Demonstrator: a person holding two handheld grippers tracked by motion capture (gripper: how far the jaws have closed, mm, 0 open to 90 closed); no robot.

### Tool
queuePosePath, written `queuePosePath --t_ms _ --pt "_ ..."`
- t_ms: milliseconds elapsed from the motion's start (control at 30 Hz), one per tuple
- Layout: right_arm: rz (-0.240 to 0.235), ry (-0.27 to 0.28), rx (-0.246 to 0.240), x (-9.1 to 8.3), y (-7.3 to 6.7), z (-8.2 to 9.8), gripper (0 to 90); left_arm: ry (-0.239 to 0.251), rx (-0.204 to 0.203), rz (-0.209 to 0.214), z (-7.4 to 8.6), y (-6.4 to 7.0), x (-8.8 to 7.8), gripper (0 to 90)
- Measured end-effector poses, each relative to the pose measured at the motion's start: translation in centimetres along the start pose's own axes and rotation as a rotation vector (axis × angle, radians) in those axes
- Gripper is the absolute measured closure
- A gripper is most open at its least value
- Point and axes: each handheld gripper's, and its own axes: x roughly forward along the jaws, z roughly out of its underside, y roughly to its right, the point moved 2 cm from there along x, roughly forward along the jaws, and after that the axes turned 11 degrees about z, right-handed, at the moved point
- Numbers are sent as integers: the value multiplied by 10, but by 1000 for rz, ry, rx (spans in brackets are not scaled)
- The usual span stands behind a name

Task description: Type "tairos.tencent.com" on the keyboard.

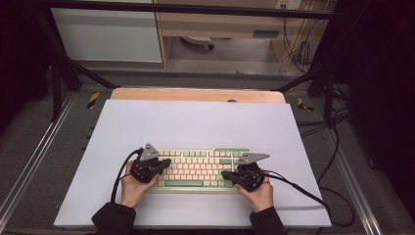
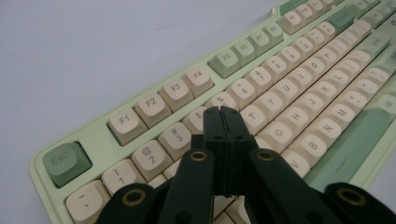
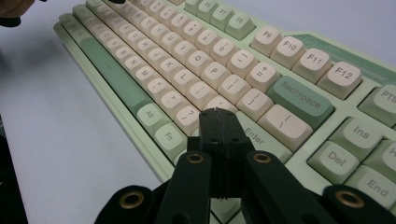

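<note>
Both hands are down at the keyboard (image 1: 198,169), which lies flat in the lower middle of the high view on the white bench (image 1: 195,122), long edge toward the person. The left gripper (image 1: 165,162) sits over the left end, and in its own view the jaws are pressed together with nothing between them, tips hovering about the number row near the 4 and 5 keys (image 2: 223,101). The right gripper (image 1: 226,174) mirrors it at the right end, jaws likewise closed and empty, tips low over the keys just left of Enter (image 3: 261,136). This looks like a rigid plastic board, probably of moderate weight, stiff enough not to flex if lifted. The keycaps are the weak point: smooth, loose-fitting, likely to pop off or slip under a pinch. Better to take hold of the pale green case edge (image 2: 37,161) at each short end, one gripper per side, or push on the frame. For pressing, closed tips on a single cap should do, gently
</note>
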Motion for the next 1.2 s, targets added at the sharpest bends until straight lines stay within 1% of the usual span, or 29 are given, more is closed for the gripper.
queuePosePath --t_ms 133,333,800,1033,1200 --pt "-1 -2 -2 0 0 0 900 -17 3 -4 3 0 4 900" --pt "-1 -3 -2 0 0 0 900 -23 8 -9 4 -1 5 900" --pt "0 -3 -3 0 0 0 900 -17 5 -1 7 -3 7 900" --pt "1 2 -3 0 0 0 900 -1 8 3 7 -1 -1 900" --pt "0 5 0 -2 0 -1 900 7 4 7 8 -1 -6 900"
